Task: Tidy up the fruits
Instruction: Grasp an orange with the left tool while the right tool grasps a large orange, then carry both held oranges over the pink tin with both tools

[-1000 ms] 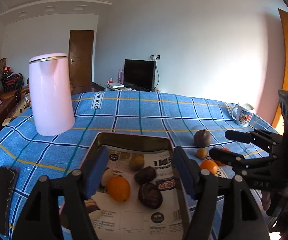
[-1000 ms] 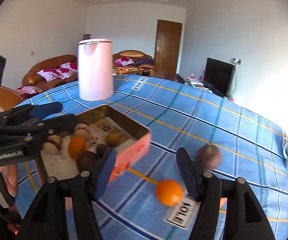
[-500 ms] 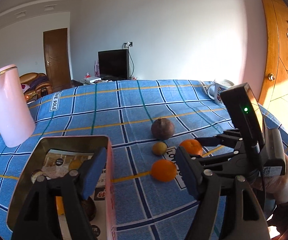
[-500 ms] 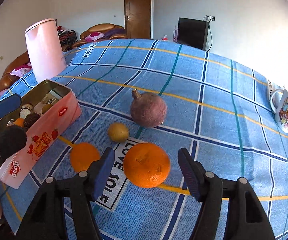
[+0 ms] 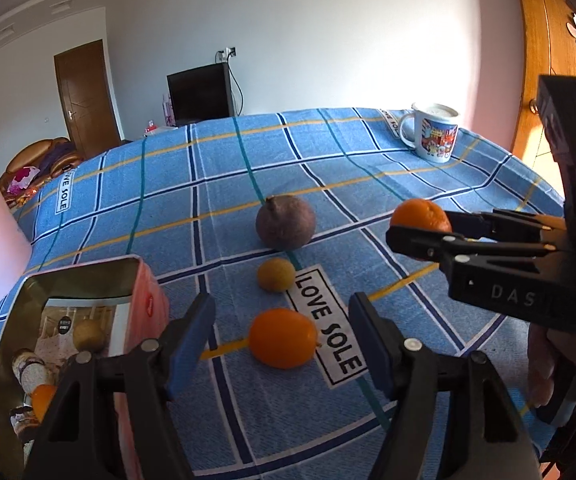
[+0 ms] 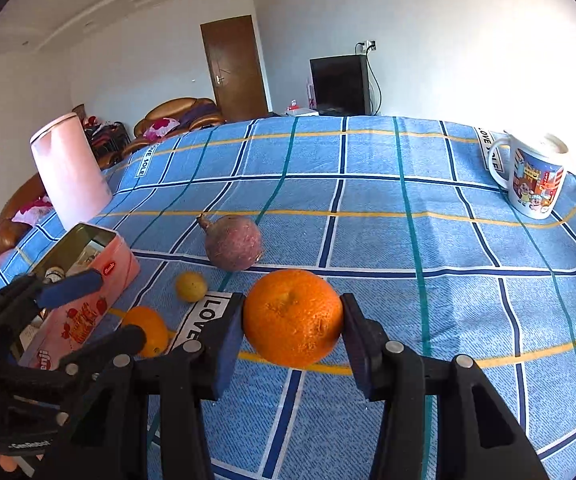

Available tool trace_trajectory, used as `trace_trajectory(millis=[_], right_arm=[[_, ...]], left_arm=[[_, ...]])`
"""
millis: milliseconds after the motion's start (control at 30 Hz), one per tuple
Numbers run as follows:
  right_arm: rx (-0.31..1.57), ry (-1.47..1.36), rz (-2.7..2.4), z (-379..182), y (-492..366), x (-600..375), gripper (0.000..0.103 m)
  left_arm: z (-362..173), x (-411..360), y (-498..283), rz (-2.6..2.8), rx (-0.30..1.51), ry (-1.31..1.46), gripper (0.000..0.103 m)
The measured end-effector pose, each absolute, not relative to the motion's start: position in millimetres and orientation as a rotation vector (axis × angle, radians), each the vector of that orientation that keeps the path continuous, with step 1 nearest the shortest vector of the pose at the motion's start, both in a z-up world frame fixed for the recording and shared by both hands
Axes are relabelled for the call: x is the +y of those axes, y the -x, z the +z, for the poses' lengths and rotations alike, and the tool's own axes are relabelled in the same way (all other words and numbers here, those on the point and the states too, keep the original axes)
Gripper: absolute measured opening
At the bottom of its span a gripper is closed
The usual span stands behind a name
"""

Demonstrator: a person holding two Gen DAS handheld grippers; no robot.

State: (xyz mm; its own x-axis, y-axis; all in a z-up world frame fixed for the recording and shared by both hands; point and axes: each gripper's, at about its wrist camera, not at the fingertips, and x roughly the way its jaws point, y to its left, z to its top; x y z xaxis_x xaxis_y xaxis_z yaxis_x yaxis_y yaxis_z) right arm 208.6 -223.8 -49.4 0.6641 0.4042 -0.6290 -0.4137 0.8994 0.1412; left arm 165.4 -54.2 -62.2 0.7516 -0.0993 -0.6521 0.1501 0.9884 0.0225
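Note:
My right gripper (image 6: 293, 330) is shut on a large orange (image 6: 293, 317), which also shows in the left wrist view (image 5: 422, 216), held just above the cloth. My left gripper (image 5: 282, 338) is open around a smaller orange (image 5: 283, 337) that lies on the blue checked tablecloth (image 5: 228, 184). A small yellow fruit (image 5: 276, 274) and a purple-brown round fruit (image 5: 285, 221) lie beyond it. The pink tin (image 5: 84, 320) at the left holds several fruits.
A pink kettle (image 6: 70, 174) stands at the far left. A printed mug (image 6: 532, 178) stands at the far right near the table edge. A television, a door and a sofa are behind the table.
My right gripper has closed on the large orange and raised it slightly. My left gripper swung right from over the tin and now frames the smaller orange.

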Motion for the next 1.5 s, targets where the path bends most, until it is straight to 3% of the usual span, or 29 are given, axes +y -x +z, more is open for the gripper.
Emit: trace_trajectory(millis=[133, 233, 300, 1500], right_arm=[[0.697, 0.031, 0.464, -48.5, -209.8, -216.3, 0.049], [0.694, 0.048, 0.471, -48.3, -208.7, -213.2, 0.049], [0.699, 0.051, 0.477, -49.8, -209.4, -213.0, 0.049], [0.488, 0.065, 0.535, -29.6, -175.8, -217.7, 0.049]], left_arm=[[-72.6, -59.6, -177.8, -0.155, 0.791, -0.079, 0.051], [-78.4, -60.0, -184.4, -0.152, 0.835, -0.075, 0.049], [-81.8, -55.7, -188.1, -0.155, 0.862, -0.05, 0.041], [-43.3, -45.3, -143.2, -0.092, 0.532, -0.042, 0.041]])
